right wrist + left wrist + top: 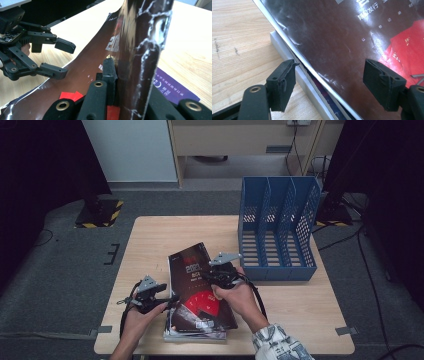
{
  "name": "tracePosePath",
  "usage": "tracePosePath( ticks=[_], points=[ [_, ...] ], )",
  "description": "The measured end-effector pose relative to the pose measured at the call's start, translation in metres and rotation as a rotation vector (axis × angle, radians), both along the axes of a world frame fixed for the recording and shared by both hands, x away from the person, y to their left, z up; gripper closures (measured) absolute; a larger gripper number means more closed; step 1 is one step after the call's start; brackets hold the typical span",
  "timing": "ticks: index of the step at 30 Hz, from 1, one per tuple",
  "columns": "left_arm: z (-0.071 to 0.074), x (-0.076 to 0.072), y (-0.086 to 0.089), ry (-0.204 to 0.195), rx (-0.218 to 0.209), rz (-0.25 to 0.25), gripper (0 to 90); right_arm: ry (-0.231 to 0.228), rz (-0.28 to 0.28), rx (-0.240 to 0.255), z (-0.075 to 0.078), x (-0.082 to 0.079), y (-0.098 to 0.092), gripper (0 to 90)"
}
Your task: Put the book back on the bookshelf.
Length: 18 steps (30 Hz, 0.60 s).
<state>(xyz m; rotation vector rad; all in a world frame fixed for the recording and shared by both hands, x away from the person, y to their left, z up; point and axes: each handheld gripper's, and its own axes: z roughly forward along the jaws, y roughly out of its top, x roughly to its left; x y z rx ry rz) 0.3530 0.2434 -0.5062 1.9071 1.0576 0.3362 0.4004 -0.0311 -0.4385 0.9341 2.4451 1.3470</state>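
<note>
Two grippers are working on one glossy magazine [200, 287] lying atop a small stack [195, 334] near the table's [300, 305] front edge: the right gripper [216, 274] is pinching the cover's right edge shut between its jaws and lifting it, while the left gripper [159, 299] is waiting open at the left edge, touching nothing. Thin and floppy, the slick cover is likely bending and slipping, so gripping near the spine seems safer; one blue file rack [278, 227] with three slots is standing behind.
</note>
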Motion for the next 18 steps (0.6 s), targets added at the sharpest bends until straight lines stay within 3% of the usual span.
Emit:
tracePosePath(
  ticks=[18],
  points=[
    [-0.001, 0.001, -0.003, -0.009, -0.008, -0.015, 22.4, -0.044, -0.006, 0.01, 0.012, 0.0, -0.002, 84.8]
  ],
)
